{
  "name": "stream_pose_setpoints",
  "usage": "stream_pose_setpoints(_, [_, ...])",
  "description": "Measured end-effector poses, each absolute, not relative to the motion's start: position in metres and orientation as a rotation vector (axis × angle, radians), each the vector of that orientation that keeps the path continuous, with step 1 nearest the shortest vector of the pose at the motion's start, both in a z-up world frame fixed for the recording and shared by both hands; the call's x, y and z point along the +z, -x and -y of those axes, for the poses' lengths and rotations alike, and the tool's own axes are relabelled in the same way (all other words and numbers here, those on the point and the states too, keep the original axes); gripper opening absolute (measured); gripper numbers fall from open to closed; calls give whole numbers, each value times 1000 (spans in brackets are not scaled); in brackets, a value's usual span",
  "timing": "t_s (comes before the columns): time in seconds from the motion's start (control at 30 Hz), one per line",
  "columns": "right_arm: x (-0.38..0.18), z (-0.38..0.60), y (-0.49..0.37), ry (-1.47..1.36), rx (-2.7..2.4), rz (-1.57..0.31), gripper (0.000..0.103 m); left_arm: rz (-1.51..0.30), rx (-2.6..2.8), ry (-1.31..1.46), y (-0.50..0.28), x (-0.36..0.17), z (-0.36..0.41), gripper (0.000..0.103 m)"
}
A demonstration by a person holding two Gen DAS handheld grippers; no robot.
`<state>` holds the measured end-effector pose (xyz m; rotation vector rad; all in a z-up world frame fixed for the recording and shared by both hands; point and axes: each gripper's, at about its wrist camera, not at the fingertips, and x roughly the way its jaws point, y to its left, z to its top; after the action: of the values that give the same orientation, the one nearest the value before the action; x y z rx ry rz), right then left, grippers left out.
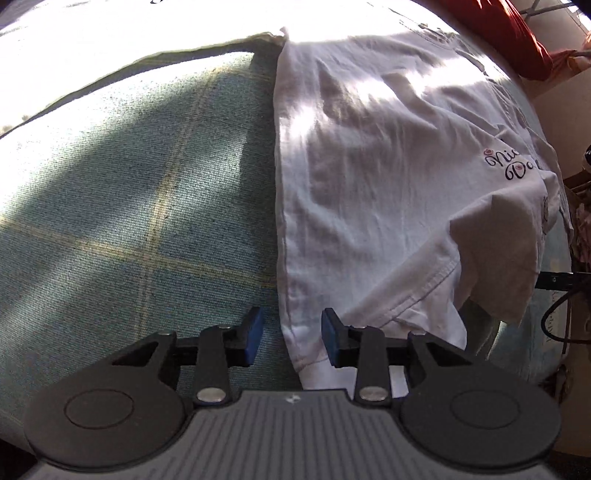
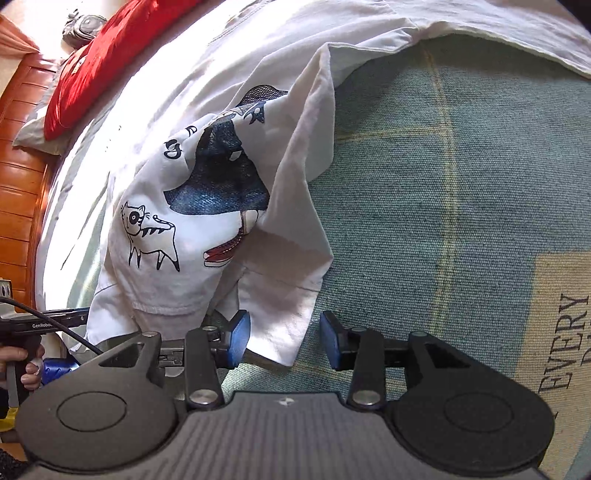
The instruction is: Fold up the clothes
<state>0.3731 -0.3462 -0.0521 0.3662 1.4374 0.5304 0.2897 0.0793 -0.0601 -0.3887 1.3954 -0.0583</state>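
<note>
White T-shirt (image 1: pixel 369 184) seen lying half-folded on green blanket (image 1: pixel 129 184); left claw (image 1: pixel 291 338) and right claw (image 2: pixel 282 338) parted, shirt edges between pads, ungripped.

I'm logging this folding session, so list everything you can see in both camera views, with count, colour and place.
T-shirt: one, white with a cat and shoe print, lying partly folded on the bedspread.
Bedspread: one, blue-green with pale yellow lines and a tan lettered patch, under the shirt.
Sheet: one, white, beyond the shirt.
Pillow: one, red, at the headboard.
Headboard: one, orange-brown wood, at the far end of the bed.
Left gripper: one, black with blue pads, jaws apart over the shirt's hem corner.
Right gripper: one, black with blue pads, jaws apart around a shirt corner.
</note>
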Motion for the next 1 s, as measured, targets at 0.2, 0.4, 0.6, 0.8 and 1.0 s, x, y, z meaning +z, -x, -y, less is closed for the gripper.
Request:
stream_pose_setpoints(0.2, [-67, 348, -378, -499, 553, -1415, 53, -1422, -10, 459, -282, -66, -76, 38])
stream_pose_setpoints(0.4, [-69, 343, -379, -523, 582, -1413, 55, -1451, -5, 487, -275, -67, -71, 38])
stream_pose_setpoints(0.6, [-88, 363, -368, -699, 489, -1391, 41, -1469, 15, 523, -273, -74, -68, 41])
stream_pose_setpoints(0.8, [-90, 348, -384, -664, 483, -1406, 16, -1446, -43, 450, -269, -64, -56, 9])
stream_pose_setpoints(1.0, [-45, 345, -381, -521, 565, -1495, 9, -1431, -71, 412, -263, -39, -60, 8])
